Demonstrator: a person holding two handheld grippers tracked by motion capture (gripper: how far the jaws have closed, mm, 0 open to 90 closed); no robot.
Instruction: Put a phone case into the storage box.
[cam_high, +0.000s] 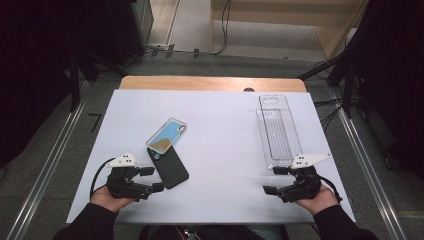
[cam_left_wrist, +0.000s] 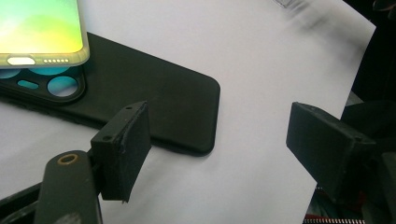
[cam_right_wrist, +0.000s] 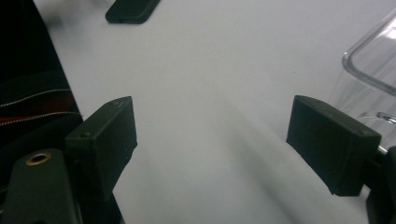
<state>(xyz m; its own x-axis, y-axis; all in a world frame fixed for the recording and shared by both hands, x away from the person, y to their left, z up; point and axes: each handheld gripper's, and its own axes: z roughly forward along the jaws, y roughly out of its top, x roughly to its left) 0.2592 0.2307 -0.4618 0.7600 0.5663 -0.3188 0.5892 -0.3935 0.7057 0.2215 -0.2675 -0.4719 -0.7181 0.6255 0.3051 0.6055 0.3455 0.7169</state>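
A phone (cam_high: 166, 135) with a blue and yellow screen lies tilted on the white sheet (cam_high: 220, 130), its near end resting on a black phone case (cam_high: 170, 167). In the left gripper view the phone (cam_left_wrist: 42, 28) overlaps the camera end of the case (cam_left_wrist: 140, 93). My left gripper (cam_high: 152, 179) sits just left of the case's near end, open, with nothing between its pads (cam_left_wrist: 126, 140). My right gripper (cam_high: 272, 180) rests at the near right, open and empty (cam_right_wrist: 210, 135), close to the near end of a clear plastic tray (cam_high: 276, 131).
The tray's rim (cam_right_wrist: 369, 65) shows at the right of the right gripper view, and a corner of the black case (cam_right_wrist: 133, 11) lies far off at its top. The sheet's near edge (cam_high: 215, 222) lies just behind both hands. Dark stands flank the table.
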